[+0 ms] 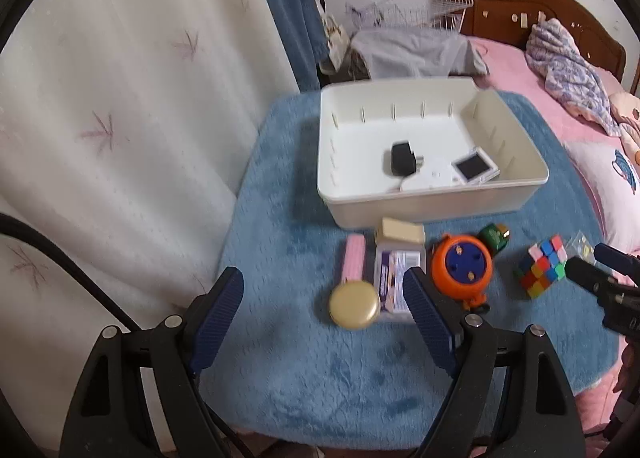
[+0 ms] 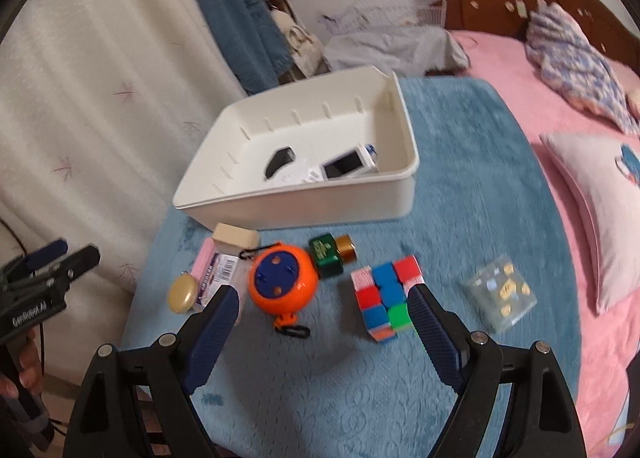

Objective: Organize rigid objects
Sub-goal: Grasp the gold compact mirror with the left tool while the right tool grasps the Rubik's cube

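Left wrist view: left hand-held gripper (image 1: 323, 300) has its jaws spread wide with nothing between the pads. It hangs above the blue mat (image 1: 320, 378), aimed at the gold round tin (image 1: 354, 305) and the clear box with a label (image 1: 397, 281); probably lining up for one of these. A white bin (image 1: 432, 197) sits at the far side of the mat and already holds a black charger (image 1: 402, 159) and a small white device with a dark screen (image 1: 475, 169), so it reads as the collecting place. Loose things lie in a row just in front of its near wall, within short reach.

Right wrist view: right hand-held gripper (image 2: 323, 312) is likewise wide open and empty. Between its fingers the view shows the orange reel (image 2: 283, 282) and the puzzle cube (image 2: 386, 298); which one is the target I cannot tell. A green bottle (image 2: 327, 256) lies on its side beside the reel. A clear bag of small pieces (image 2: 500, 296) lies apart to the right.
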Motion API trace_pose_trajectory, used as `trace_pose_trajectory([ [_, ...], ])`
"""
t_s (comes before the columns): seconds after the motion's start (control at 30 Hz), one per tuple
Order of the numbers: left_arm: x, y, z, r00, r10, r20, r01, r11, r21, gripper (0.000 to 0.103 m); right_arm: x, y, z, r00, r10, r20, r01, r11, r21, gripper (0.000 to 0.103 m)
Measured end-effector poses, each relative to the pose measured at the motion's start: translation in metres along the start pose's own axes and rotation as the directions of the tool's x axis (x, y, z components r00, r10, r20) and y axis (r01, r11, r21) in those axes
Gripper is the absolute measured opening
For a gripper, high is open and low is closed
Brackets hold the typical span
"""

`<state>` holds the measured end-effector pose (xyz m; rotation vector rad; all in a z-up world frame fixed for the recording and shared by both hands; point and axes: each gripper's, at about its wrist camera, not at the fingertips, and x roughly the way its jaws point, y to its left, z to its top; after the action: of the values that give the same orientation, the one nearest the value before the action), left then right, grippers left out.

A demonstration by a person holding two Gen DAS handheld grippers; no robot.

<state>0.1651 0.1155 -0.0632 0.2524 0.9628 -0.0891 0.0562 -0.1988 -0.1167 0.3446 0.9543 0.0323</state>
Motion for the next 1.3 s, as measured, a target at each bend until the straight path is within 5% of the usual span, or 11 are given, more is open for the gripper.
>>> trace_pose_trajectory([
  [0.27, 0.030, 0.001, 0.001, 0.990, -0.055, -0.132, 0.056, 0.998, 0.007, 0.084, 0.018, -0.022, -0.001, 0.998, -0.023, -0.067, 0.033, 0.987, 0.159, 0.087],
  [0.6, 0.077, -0.002, 0.004, 0.945, -0.097, -0.311, 0.129, 0.988, 0.085, 0.084, 0.049, -0.034, -0.001, 0.988, -0.051, -0.143, 0.094, 0.946, 0.309, 0.087],
  [1.3, 0.164, -0.011, 0.007, 0.800, -0.160, -0.579, 0.272, 0.956, 0.112, 0.084, 0.092, -0.058, 0.000, 0.964, -0.141, -0.227, 0.236, 0.849, 0.473, 0.089],
])
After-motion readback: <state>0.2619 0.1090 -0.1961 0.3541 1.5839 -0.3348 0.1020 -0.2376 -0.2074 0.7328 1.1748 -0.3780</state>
